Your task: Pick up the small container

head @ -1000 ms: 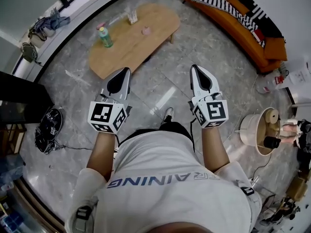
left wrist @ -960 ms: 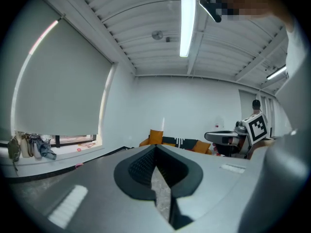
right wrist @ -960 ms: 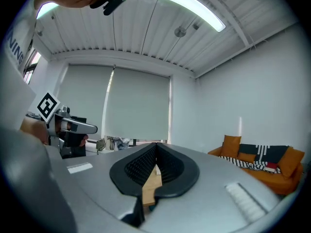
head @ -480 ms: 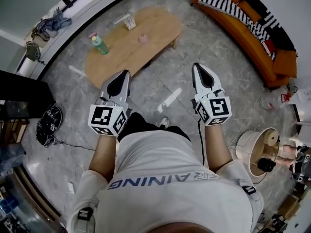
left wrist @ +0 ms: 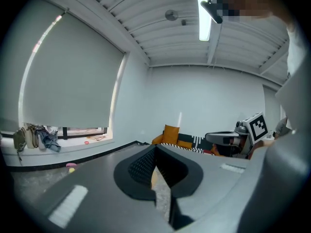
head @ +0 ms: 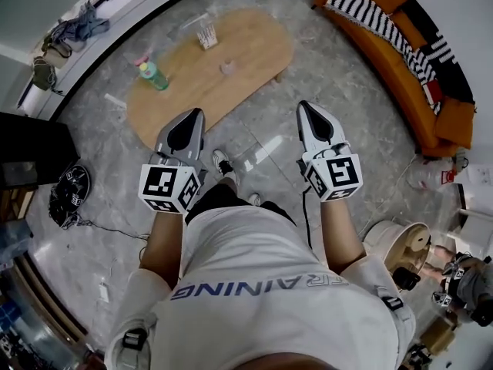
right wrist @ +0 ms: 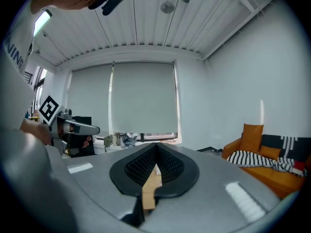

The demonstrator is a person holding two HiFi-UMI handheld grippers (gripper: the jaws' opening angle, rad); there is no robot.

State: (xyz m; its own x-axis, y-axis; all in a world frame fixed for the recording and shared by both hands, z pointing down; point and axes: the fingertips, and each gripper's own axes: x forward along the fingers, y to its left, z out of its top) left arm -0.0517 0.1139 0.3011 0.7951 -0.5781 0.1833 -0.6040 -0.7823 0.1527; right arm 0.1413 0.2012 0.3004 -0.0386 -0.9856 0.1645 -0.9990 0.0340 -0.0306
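now | small container on table | well ahead of left hand-held gripper

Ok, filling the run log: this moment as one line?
left gripper: shut, empty | right gripper: shut, empty | small pink container: untouched on oval wooden table | both held short of table

Standing on grey marbled floor: low oval wooden table, orange sofa well apart at the right, black object with a cable lying at the left, too small to tell. Sitting on the table top: green bottle with pink cap near the left end, small pink container near the middle, white holder standing at the far edge.
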